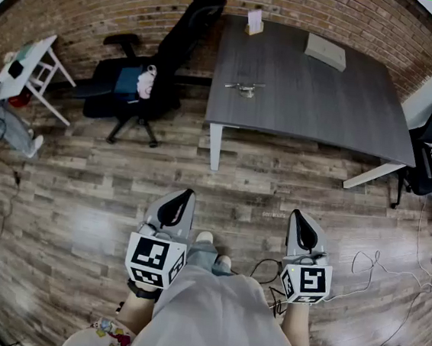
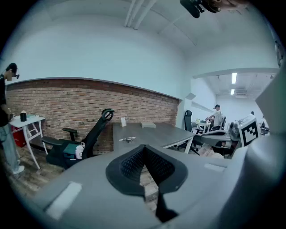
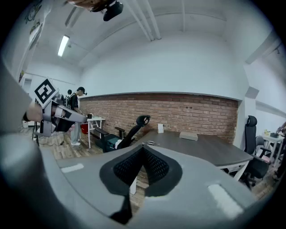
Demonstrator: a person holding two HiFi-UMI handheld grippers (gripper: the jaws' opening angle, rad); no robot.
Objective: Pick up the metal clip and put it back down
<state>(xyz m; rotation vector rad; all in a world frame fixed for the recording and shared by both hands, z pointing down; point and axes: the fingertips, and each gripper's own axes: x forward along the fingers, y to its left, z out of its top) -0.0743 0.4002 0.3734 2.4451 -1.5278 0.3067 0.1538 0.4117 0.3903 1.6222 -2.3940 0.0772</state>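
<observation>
Grey surface [image 1: 323,103] carries the metal clip [image 1: 245,88] near its left edge, well ahead, so the task looks unstarted: approach, lift and set-down all remain. The left tool [image 1: 187,196] and right tool [image 1: 298,215] hover low above the wood floor, pointing forward, jaws together, empty.

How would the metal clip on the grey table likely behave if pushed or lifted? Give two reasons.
The metal clip looks thin and rigid, so it probably stays stiff and feels light. It lies low on the smooth table, so it would likely slide, not roll.
</observation>
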